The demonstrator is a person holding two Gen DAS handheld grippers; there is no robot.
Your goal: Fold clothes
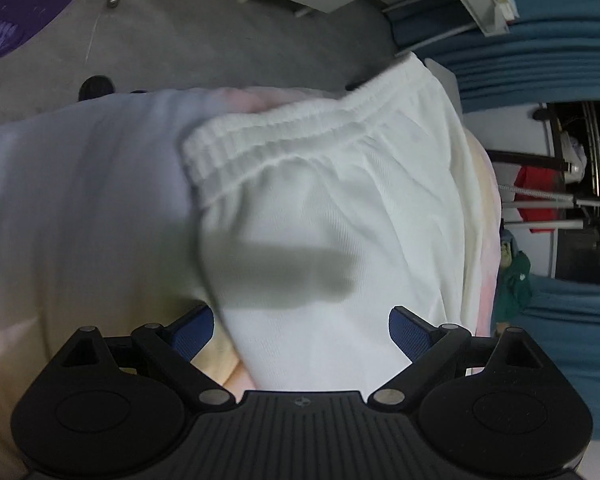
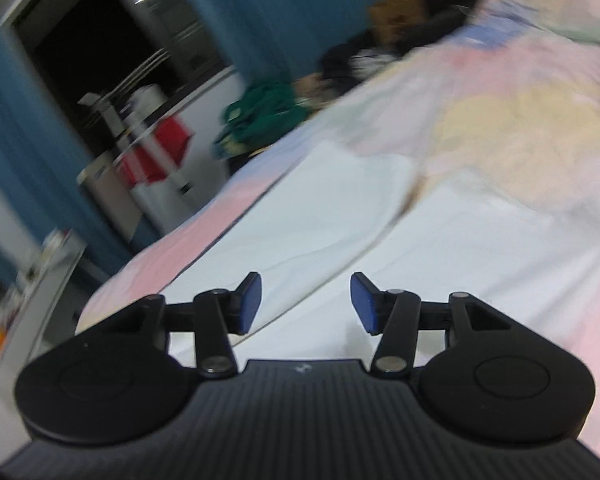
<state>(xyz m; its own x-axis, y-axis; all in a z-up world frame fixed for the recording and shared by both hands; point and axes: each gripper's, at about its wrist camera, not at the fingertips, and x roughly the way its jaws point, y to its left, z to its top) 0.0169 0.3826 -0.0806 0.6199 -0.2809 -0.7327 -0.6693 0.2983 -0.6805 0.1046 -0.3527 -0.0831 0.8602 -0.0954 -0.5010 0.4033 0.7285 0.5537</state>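
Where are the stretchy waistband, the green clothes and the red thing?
waistband [image 1: 283, 136], left wrist view, on the ribbed elastic strip of the white garment.
green clothes [image 2: 263, 116], right wrist view, on the middle of the blurry heap.
red thing [image 1: 538, 196], left wrist view, on its red cloth.

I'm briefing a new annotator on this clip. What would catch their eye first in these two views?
The white garment with its ribbed elastic waistband fills the middle of the left wrist view, lying on a pastel bedspread. The left hand-held gripper is open right over its lower end. In the blurred right view, the right hand-held gripper is also open above white cloth, with blue curtains behind.
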